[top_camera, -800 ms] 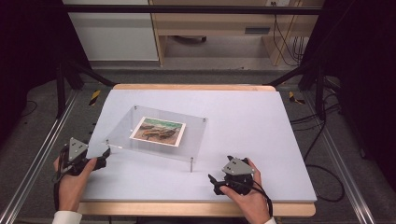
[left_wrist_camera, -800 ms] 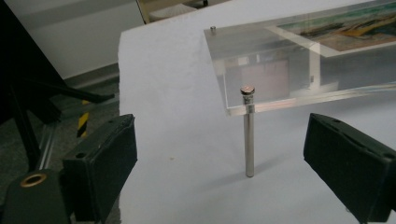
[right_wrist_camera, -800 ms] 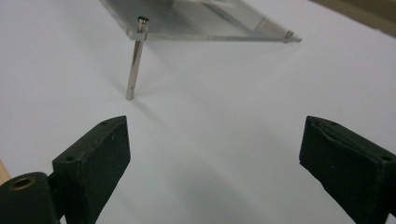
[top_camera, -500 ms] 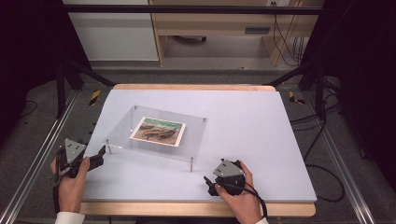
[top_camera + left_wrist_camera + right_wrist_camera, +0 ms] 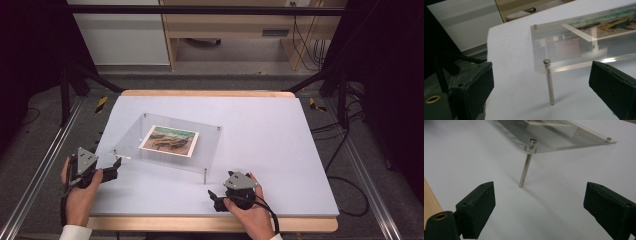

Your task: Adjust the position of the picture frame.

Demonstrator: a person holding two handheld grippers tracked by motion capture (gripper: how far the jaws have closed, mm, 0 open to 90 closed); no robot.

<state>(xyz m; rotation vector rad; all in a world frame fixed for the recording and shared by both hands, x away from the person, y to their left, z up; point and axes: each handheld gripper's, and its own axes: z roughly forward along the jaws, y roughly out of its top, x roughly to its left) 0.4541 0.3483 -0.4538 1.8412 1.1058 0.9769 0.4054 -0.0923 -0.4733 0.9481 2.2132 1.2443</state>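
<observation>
A clear plastic panel (image 5: 170, 145) stands at the centre left of the white tabletop (image 5: 280, 150) in the high view, raised on thin metal legs so that the picture (image 5: 169, 140) on it sits above the surface. One panel, one picture; four corner pins show from above, and the legs at the two near corners are plain to see.

The left hand-held gripper (image 5: 112, 168) rests at the lower left, at the tabletop's edge, aimed at the near left leg (image 5: 548, 81). Its jaws stand wide apart in the left gripper view, empty, with the leg between and beyond them.

The right hand-held gripper (image 5: 215, 199) sits at the lower centre, just below the near right leg (image 5: 526, 166). Its jaws are also spread and empty.

With one gripper aimed at each near corner, they look ready to take the panel from both sides together.
</observation>
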